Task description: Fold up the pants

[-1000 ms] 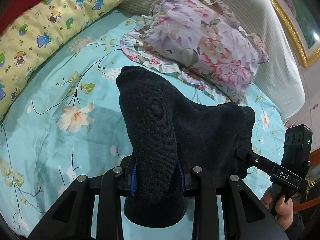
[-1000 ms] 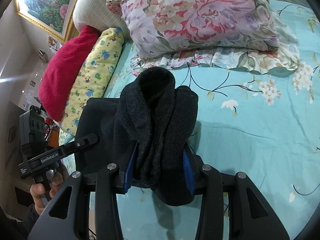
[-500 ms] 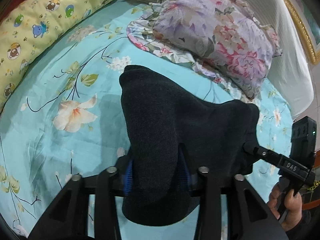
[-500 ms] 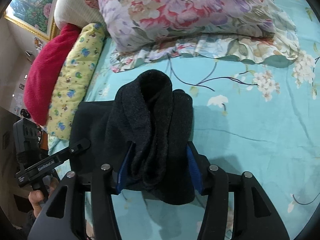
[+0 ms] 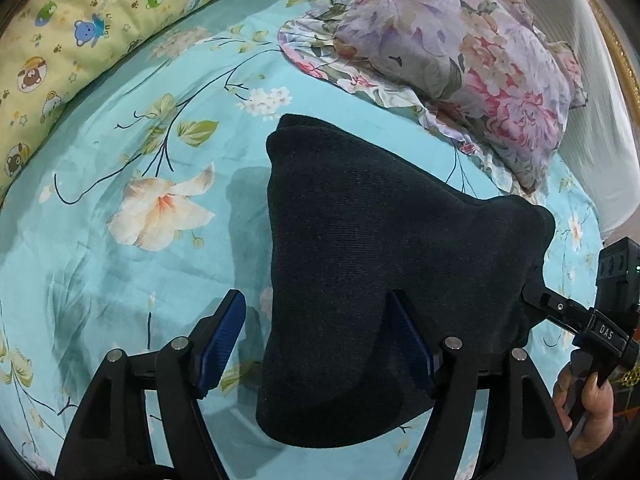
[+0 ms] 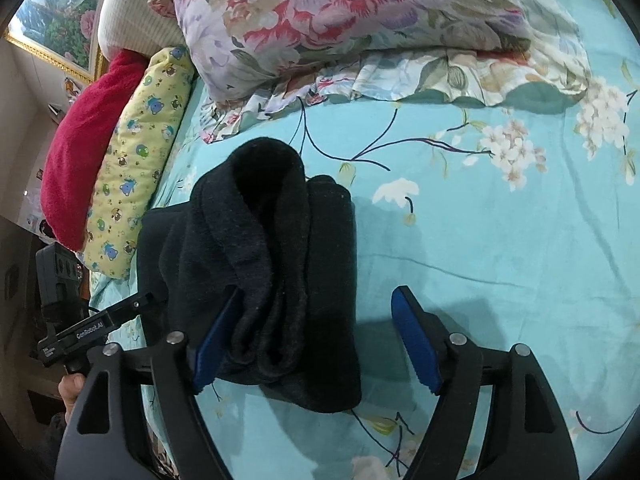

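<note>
The dark folded pants (image 5: 380, 248) lie on the turquoise floral bed sheet (image 5: 120, 280); the right wrist view shows them (image 6: 272, 264) as a thick bundle of layers. My left gripper (image 5: 320, 340) is open, its blue pads (image 5: 222, 340) spread; the pants' end lies between the jaws, against the right pad. My right gripper (image 6: 316, 340) is open too, with the pants' other end between its jaws, touching the left pad (image 6: 216, 340). Each gripper shows in the other's view: the right one (image 5: 576, 324) and the left one (image 6: 92, 328).
A floral ruffled pillow (image 5: 460, 52) lies beyond the pants. A yellow cartoon-print bolster (image 5: 80, 32) runs along the far side, with a red blanket (image 6: 84, 140) behind it. A white striped headboard cushion (image 6: 132, 12) and a gold-framed picture (image 6: 52, 20) are at the back.
Both grippers have opened and let go of the pants, which now rest on the bed. Both cameras have tilted lower toward the sheet.
</note>
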`<state>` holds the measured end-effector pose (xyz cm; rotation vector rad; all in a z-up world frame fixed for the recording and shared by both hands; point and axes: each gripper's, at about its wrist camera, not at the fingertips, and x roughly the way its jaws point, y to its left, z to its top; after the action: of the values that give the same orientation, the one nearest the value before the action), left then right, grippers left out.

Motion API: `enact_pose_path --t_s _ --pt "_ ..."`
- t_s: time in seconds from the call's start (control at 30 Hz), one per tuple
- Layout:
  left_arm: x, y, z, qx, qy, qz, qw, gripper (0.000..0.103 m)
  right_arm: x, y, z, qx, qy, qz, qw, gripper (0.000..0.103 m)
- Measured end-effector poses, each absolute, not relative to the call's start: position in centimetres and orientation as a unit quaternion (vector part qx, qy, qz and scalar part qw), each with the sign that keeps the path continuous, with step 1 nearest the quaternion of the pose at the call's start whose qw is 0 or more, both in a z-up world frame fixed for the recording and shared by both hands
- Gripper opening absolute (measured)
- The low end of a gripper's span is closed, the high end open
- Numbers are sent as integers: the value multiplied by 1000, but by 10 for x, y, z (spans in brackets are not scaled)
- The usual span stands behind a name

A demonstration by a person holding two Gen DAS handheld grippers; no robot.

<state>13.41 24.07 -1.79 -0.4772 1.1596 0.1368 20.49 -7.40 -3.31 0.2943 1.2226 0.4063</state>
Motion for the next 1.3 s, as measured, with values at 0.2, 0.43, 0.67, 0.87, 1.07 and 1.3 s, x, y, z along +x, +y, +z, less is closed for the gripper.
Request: enact_pose_path --t_s 0.2,0.43,0.67,0.87,1.07,1.3 --pt "128 238 -8 -211 547 77 806 74 198 -61 -16 110 557 202 798 78" --pt "109 235 7 -187 540 95 815 75 181 -44 5 78 542 232 804 83" --pt "87 232 21 -165 527 118 825 78 161 -28 21 22 511 254 821 88" --pt "69 219 30 -136 510 133 839 80 144 -20 29 -18 473 269 838 89" --pt "57 195 25 -108 506 128 846 81 128 -17 23 -48 447 269 852 91" --pt "53 177 7 -91 512 124 845 82 119 -19 0 -88 447 254 853 91"
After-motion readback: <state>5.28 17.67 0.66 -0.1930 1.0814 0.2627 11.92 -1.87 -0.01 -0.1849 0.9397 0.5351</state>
